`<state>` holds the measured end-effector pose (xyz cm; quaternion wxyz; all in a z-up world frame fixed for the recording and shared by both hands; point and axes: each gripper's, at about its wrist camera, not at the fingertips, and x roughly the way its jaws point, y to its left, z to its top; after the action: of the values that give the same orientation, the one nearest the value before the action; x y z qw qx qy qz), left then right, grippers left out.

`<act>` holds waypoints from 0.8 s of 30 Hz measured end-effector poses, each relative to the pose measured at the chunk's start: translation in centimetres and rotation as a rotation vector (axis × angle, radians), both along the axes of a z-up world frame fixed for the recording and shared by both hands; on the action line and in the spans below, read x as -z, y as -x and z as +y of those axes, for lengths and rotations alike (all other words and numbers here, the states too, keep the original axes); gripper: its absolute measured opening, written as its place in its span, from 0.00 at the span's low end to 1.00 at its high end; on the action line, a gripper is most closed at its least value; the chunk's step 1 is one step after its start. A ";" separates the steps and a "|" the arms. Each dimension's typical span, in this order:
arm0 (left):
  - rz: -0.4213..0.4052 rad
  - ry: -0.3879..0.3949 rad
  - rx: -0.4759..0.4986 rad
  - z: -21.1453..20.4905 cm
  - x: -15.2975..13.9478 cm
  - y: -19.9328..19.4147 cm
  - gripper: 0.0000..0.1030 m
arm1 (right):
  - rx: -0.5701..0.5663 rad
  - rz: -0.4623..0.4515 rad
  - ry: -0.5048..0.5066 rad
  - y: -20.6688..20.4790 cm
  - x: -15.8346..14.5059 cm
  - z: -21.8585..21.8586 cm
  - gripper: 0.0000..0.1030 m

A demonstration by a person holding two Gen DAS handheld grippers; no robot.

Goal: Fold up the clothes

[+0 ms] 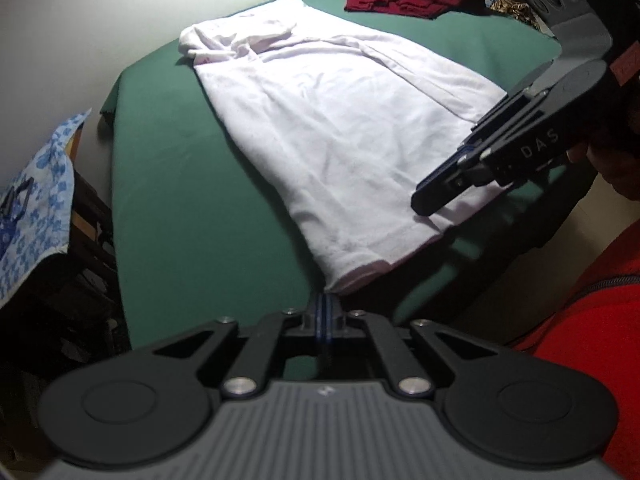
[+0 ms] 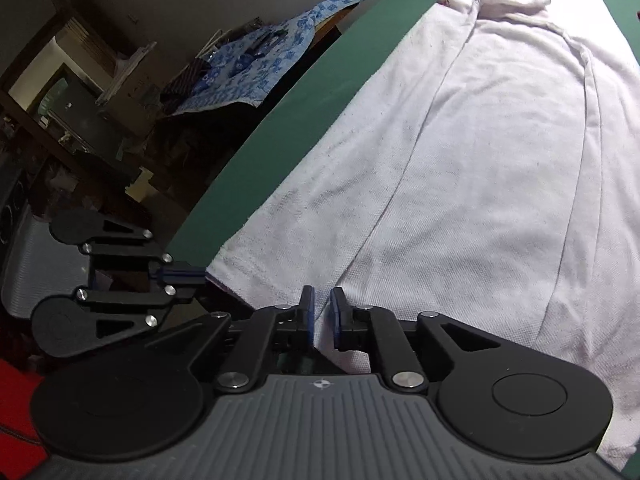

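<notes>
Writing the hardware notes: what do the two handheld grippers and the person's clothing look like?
Both grippers are matte black linkage frames with silver pivot screws, round side discs and a grey ribbed body. The left gripper and right gripper have black fingers with blue pads; from the left wrist view the right one shows "DAS" lettering. No cables visible. The person wears a red sleeve.

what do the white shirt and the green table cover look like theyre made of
White shirt: looks like knitted cotton pique, matte, with a fine dotted weave and soft creases. Green cover: seems a smooth, matte felt-like cloth, flat and unwrinkled; exact fibre unclear.

Blue floral cloth [image 1: 36, 200], cluttered shelves [image 2: 80, 112]
</notes>
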<state>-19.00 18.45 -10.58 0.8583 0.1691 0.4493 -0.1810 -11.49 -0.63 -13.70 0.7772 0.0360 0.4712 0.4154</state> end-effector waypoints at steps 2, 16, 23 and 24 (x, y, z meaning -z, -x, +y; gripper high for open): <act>-0.034 0.031 -0.007 0.7 -1.5 0.0 0.01 | -0.016 -0.091 0.030 0.7 -1.2 0.0 0.15; -0.024 0.093 0.055 -1.9 2.0 -3.1 0.11 | 0.059 -0.097 0.039 0.8 -0.5 -1.6 0.16; -0.061 0.105 0.060 -2.4 0.3 -3.0 0.26 | 0.248 -0.181 0.097 2.4 -3.0 -8.1 0.22; -0.073 0.113 0.054 -2.3 -0.1 -3.1 0.30 | 0.237 -0.197 0.123 2.7 -3.2 -8.4 0.29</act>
<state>-15.90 16.11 -10.50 0.8772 0.1390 0.4020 -0.2227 -14.22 -9.04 -10.54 0.8641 0.0027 0.4097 0.2924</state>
